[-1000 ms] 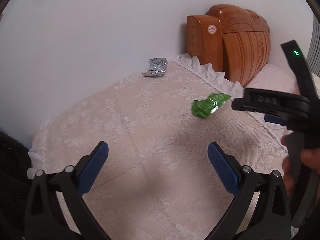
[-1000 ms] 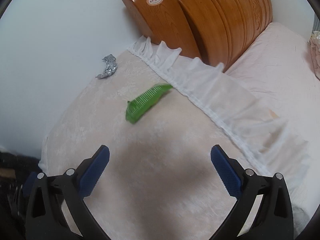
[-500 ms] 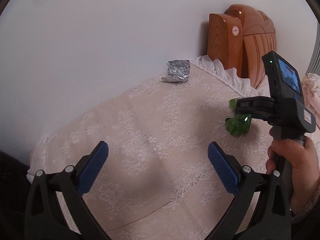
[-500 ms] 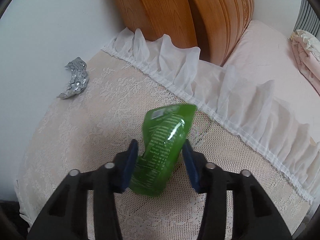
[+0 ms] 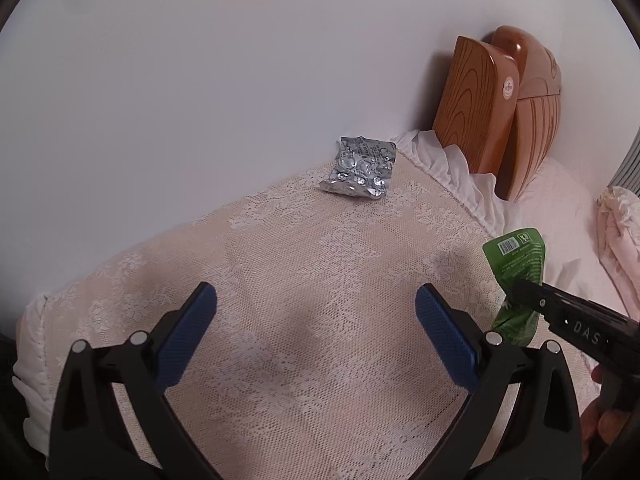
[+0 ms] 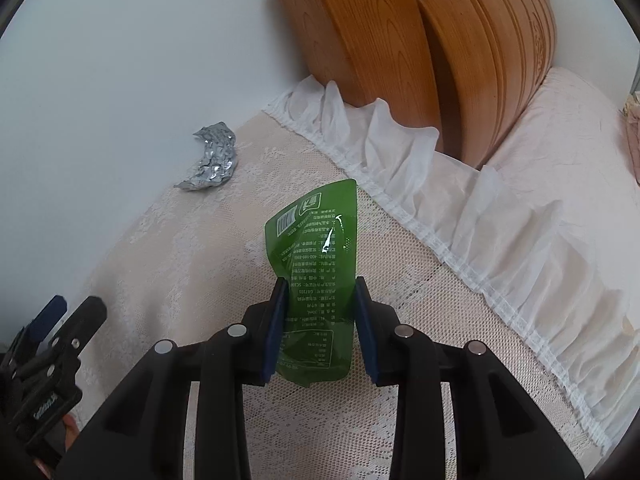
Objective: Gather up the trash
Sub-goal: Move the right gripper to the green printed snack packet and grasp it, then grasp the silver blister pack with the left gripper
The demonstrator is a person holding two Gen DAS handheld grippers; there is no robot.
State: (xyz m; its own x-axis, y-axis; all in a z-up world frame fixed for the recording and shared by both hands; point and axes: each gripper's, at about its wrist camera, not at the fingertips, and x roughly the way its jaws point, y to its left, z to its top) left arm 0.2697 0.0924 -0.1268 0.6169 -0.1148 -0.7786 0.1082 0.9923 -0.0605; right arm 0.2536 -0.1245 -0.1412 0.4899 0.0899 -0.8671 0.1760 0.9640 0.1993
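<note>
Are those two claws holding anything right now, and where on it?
The right gripper, whose jaws have just been closing, pinches the green pouch across its lower half. The left gripper is open and holds nothing; the foil pack lies untouched.

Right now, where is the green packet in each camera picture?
Left wrist view: the green packet is at the right edge, gripped by the right gripper, past the left gripper's open jaws.
Right wrist view: the packet is in the middle, sticking up between the closing jaws of that gripper.
Shared landmark: the silver foil wrapper beside the wall.
</note>
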